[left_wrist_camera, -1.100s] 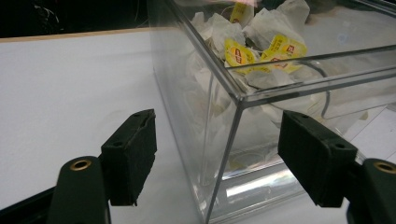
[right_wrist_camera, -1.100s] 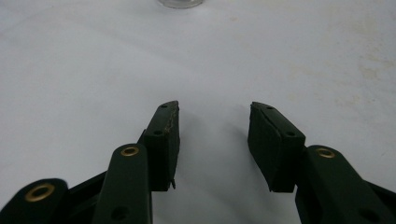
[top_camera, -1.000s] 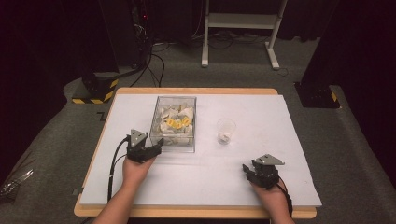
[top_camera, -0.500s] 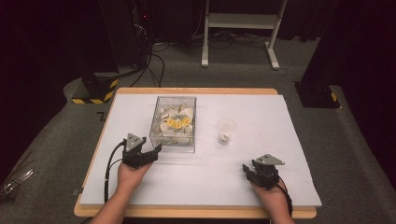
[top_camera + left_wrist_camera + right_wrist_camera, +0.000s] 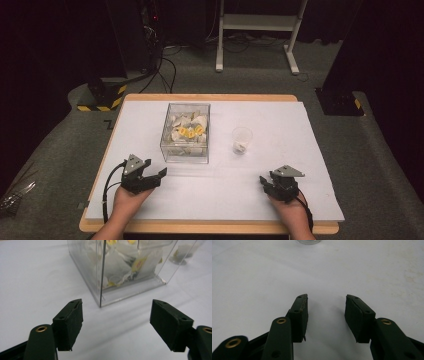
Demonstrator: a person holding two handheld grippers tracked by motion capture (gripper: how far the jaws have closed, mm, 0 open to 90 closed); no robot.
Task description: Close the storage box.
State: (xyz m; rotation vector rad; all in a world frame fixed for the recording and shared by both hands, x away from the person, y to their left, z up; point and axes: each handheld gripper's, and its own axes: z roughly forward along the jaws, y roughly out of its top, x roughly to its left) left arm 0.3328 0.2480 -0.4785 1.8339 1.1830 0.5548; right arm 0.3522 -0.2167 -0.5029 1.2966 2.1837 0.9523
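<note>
A clear plastic box (image 5: 185, 132) of white and yellow sachets stands on the white table cover (image 5: 320, 150); its near corner (image 5: 101, 285) rises just ahead of my left gripper. The left gripper (image 5: 157, 175) rests at the front left, a short way below the box, open with nothing between its pads (image 5: 71, 322). To the right of the box stands a small clear cup (image 5: 242, 140) with something pale in it. My right gripper (image 5: 265, 182) sits at the front right, below the cup, open and empty above the bare cover (image 5: 327, 312).
The wooden table edge (image 5: 210, 227) runs along the front. Behind the table are a white stand (image 5: 255, 30), cables on the floor (image 5: 165, 65) and a black-and-yellow striped base (image 5: 102, 100).
My left gripper has drawn back from the box's near left corner toward the front edge and to the left. The right gripper has stayed put.
</note>
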